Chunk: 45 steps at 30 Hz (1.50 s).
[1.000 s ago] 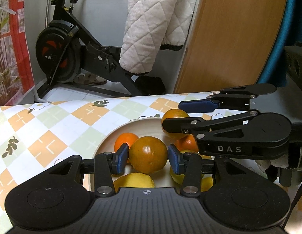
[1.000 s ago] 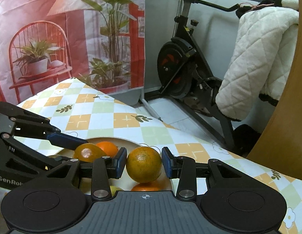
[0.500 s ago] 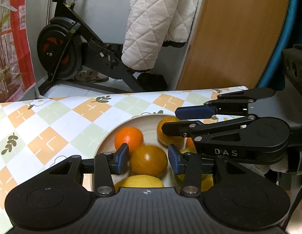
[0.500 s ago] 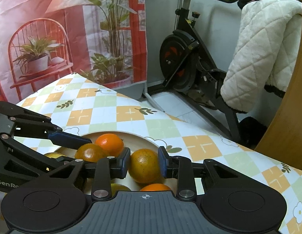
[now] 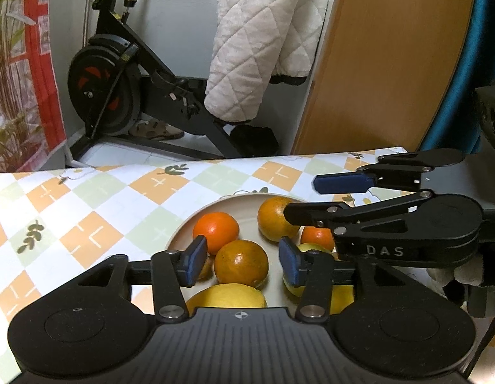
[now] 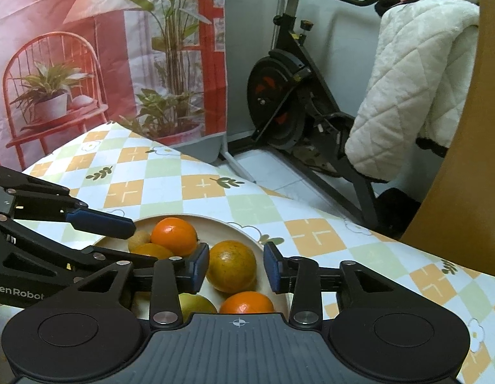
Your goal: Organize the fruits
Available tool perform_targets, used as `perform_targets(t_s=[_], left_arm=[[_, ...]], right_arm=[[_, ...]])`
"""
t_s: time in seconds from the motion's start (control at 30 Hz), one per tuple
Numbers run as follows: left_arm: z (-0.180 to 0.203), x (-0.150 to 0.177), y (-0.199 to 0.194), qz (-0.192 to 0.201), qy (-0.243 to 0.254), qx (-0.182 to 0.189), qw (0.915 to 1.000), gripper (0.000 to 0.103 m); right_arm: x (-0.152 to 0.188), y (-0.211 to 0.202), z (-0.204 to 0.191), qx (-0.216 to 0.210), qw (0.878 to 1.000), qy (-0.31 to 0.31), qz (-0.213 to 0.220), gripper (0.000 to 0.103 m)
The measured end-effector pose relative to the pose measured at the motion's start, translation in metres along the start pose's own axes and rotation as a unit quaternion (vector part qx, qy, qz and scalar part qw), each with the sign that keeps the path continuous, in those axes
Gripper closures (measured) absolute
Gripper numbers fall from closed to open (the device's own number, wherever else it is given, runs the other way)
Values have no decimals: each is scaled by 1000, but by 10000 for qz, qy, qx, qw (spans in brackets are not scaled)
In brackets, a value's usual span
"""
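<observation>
On the counter (image 5: 97,211), spread with a checked cloth, sits a shallow beige plate (image 6: 237,228) holding oranges and lemons; two hand-held grippers lean over it, one from each side. Left gripper (image 5: 241,260): its jaws are opening, blue pads standing clear on either side of a dark orange (image 5: 241,263) resting among the other fruit; right gripper (image 6: 236,266): its jaws are also opening around a second, greenish orange (image 6: 231,265) near the plate's right rim, with gaps visible at both pads. Both fruits appear set down; to finish the release well, let the jaws widen fully, then lift straight back so no pad nudges a neighbouring orange or rolls anything over the rim.
</observation>
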<state>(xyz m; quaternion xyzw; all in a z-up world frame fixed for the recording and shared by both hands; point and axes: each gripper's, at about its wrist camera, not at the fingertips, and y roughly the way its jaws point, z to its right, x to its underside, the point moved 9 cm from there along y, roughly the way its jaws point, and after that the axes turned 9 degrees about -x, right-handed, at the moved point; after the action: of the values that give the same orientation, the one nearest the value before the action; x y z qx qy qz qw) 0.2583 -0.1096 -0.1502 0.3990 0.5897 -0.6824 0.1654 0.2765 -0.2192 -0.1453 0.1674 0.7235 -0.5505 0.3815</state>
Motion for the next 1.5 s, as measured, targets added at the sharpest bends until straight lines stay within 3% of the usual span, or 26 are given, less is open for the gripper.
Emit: perform_targets(t_s=[0.2,0.33,0.63,0.83,1.27,1.5], left_arm=[[-6,-3,-19,110,-77,-189,9997,40],[-12,-6,-36,272,-147,-445,9985,30],[-17,-13,-91,672,-111,-1209,9903,22],[-17,-13,-128,878,-135,-1331,9871,15],[-23,-9,-200,1080,-375,-1666,9794,15],[-19,-7,-220,1126,-441,-1646,9789,15]], right_arm=[[-2,-22,-5,102,9998,147,69,39],[-2,-39,-9,186,9990,380,114,27],[2,-89,-25,470,9942,866,436,0],[8,-120,-44,772,9908,991,508,1],[10,-190,-87,858,9838,1341,826,1],[12,-214,-93,984,9804,1437,922,1]])
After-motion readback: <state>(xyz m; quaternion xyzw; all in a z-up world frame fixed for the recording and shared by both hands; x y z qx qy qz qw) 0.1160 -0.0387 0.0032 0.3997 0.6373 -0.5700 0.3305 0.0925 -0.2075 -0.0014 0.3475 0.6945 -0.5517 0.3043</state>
